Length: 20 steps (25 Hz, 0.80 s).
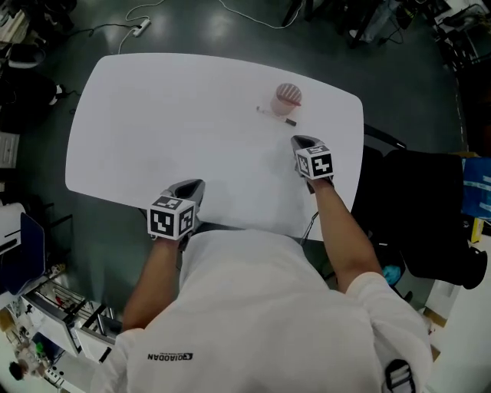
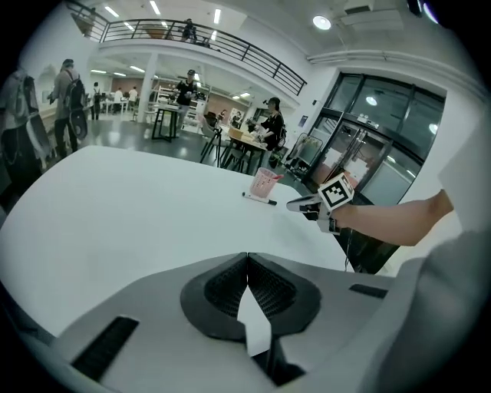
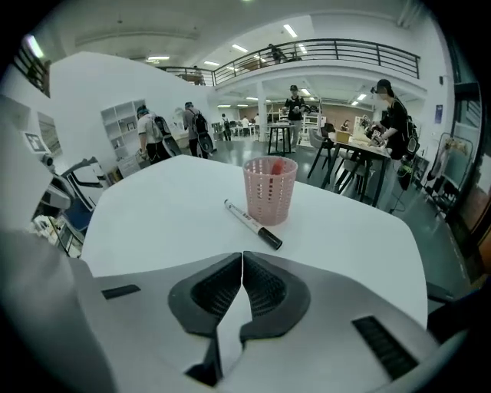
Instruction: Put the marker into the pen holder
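Note:
A white marker with a black cap [image 1: 276, 116] [image 3: 252, 224] lies flat on the white table [image 1: 192, 123], just in front of a pink perforated pen holder [image 1: 288, 97] [image 3: 269, 189] that stands upright. My right gripper [image 1: 298, 142] [image 3: 242, 257] is shut and empty, a short way on the near side of the marker and pointing at it. My left gripper [image 1: 196, 186] [image 2: 247, 258] is shut with nothing in it, near the table's front edge. From the left gripper view the pen holder [image 2: 264, 183], the marker [image 2: 259, 199] and the right gripper [image 2: 301, 206] show far off.
The white table is bare apart from the holder and marker. A black chair [image 1: 430, 207] stands at its right side. Cables [image 1: 138, 23] lie on the dark floor beyond the far edge. People and desks show in the hall behind.

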{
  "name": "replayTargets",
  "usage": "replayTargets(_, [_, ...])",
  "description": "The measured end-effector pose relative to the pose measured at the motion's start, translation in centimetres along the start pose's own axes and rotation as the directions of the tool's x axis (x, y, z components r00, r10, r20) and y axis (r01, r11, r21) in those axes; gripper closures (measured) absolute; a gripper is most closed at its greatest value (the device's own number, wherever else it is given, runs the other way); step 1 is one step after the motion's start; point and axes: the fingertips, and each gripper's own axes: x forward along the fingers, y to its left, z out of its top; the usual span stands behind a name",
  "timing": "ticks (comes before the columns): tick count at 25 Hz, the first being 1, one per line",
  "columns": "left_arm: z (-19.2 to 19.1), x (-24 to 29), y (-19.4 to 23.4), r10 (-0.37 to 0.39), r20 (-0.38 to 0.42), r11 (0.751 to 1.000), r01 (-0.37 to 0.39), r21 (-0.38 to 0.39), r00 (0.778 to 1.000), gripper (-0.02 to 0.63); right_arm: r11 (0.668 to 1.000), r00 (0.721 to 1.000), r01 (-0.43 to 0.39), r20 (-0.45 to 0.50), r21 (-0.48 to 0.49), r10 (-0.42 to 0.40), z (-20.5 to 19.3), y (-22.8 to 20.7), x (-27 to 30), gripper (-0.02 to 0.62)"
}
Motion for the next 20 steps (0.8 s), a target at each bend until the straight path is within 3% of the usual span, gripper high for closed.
replayTargets(6, [-1.0,-1.3,0.7,0.051,0.001,0.998,-0.051,-0.043,0.999,0.578,0.982,0.996,0.059,-0.057,-0.177,-0.07,1.4,-3.2,3.9,0.491])
replayTargets(11, [-1.8,-1.9,1.2,0.08,-0.003,0.995,-0.08,-0.067,0.997,0.578,0.958,0.994,0.018,-0.099,-0.285,-0.048,1.7,-3.5,6.3,0.424])
replayTargets(15, [-2.3,-2.8,1.6,0.108,0.008,0.989,-0.107,-0.097,0.994,0.578,0.948,0.989,-0.03,-0.147,-0.317,-0.018,1.1,-3.0,6.8,0.425])
replayTargets(20, [-2.2,-3.6,1.7,0.118,0.026,0.988,-0.115,-0.102,0.993,0.578,0.948,0.987,-0.048,-0.163,-0.316,-0.005,0.4,-1.8,6.7,0.488])
